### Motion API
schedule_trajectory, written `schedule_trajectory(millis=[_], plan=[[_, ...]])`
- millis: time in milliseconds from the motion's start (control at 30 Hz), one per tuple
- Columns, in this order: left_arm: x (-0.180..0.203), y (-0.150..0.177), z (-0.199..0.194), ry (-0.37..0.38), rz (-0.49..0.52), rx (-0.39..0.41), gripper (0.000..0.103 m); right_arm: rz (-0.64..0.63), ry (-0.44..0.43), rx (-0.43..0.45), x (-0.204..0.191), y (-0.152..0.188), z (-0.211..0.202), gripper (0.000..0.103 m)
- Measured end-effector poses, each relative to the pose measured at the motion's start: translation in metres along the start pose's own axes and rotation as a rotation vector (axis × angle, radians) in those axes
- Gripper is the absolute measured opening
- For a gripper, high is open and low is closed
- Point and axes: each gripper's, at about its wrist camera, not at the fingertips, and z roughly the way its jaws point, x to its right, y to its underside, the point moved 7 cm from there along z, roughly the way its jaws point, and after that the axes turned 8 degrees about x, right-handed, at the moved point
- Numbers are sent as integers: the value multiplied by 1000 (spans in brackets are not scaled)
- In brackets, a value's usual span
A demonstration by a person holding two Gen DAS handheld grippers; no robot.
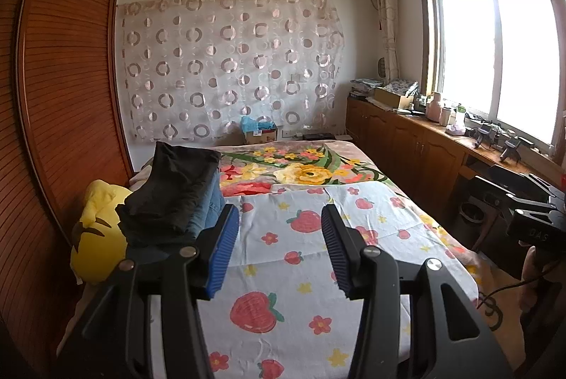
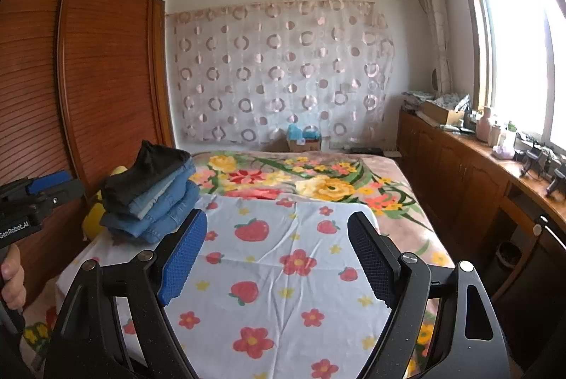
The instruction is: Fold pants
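A stack of folded pants [image 2: 152, 195] lies at the left edge of the bed, black pair [image 1: 169, 188] on top, blue jeans [image 2: 166, 213] beneath. My left gripper [image 1: 279, 223] is open and empty, held above the strawberry-print sheet [image 1: 290, 266], just right of the stack. My right gripper [image 2: 279, 230] is open and empty above the same sheet [image 2: 283, 273]. The left gripper also shows at the left edge of the right wrist view [image 2: 39, 191], and the right gripper at the right edge of the left wrist view [image 1: 534, 223].
A yellow plush toy [image 1: 95, 230] sits beside the stack against the wooden wardrobe [image 1: 60, 96]. A floral blanket [image 2: 318, 181] covers the far bed. A wooden cabinet [image 2: 460, 163] with clutter runs under the window on the right. A cardboard box [image 1: 260, 133] stands behind the bed.
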Motion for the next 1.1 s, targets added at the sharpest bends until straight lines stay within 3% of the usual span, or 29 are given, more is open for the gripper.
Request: schedule_trajectory(millis=[1100], plan=[[-3, 2, -1, -2, -4, -5, 48, 0, 0, 0, -1, 0, 0, 84]])
